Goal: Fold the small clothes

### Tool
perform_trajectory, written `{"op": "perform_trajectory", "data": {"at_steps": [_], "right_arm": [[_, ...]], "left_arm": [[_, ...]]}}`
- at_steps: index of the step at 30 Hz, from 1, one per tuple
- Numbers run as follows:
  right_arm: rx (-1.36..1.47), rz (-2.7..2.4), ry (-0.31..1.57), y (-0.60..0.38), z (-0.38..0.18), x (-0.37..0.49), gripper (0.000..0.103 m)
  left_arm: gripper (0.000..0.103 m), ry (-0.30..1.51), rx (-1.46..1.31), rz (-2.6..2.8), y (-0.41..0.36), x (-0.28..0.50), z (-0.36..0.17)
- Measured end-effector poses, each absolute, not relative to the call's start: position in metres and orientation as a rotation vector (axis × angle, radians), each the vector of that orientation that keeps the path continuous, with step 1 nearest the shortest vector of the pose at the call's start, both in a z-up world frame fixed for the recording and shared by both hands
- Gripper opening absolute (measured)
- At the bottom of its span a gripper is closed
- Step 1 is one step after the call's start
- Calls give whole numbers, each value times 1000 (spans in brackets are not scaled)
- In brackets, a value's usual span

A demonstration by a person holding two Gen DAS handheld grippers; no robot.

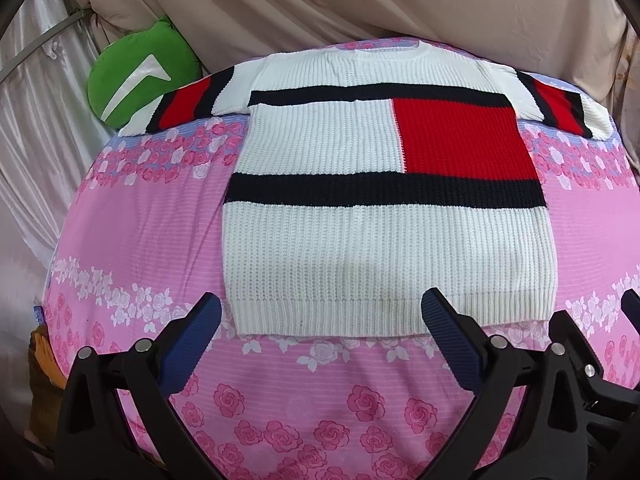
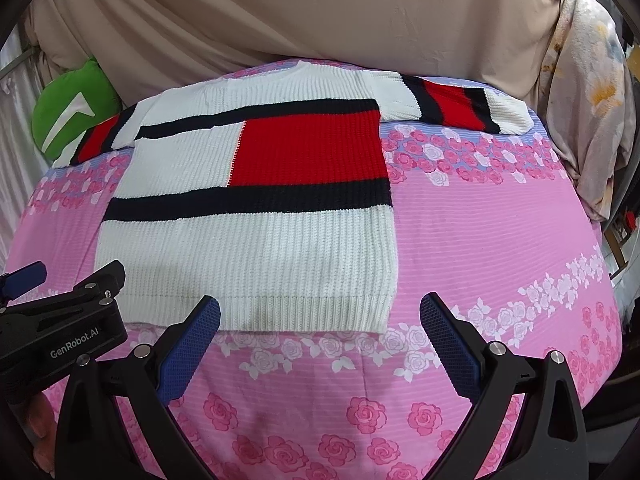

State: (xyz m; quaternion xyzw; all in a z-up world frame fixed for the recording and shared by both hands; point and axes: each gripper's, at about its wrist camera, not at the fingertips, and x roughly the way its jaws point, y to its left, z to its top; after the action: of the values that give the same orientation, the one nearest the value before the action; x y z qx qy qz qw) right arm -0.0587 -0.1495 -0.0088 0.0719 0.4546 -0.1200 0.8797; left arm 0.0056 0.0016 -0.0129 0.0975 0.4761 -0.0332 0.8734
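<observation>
Sweater (image 1: 384, 200) lies flat on the bed (image 1: 140, 220), sleeves spread, ready for folding; my left gripper (image 1: 320, 312) and right gripper (image 2: 320, 312) hover at its hem, fingers (image 1: 192, 344) open, empty

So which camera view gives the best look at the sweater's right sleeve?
The right wrist view: the right sleeve lies fully in frame, spread flat on the pink bedsheet, with its cuff and stripes clear. The left wrist view shows the same sleeve squeezed toward the frame's edge and more distorted.

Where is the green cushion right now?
The green cushion sits at the far left of both views, on the bed's back corner beside the sweater's left sleeve.
</observation>
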Motion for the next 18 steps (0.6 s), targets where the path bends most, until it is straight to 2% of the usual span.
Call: {"op": "perform_trajectory", "data": {"at_steps": [18], "right_arm": [[154, -251, 947, -152, -9, -60, 98]], "left_arm": [[98, 990, 208, -68, -1, 6, -11]]}}
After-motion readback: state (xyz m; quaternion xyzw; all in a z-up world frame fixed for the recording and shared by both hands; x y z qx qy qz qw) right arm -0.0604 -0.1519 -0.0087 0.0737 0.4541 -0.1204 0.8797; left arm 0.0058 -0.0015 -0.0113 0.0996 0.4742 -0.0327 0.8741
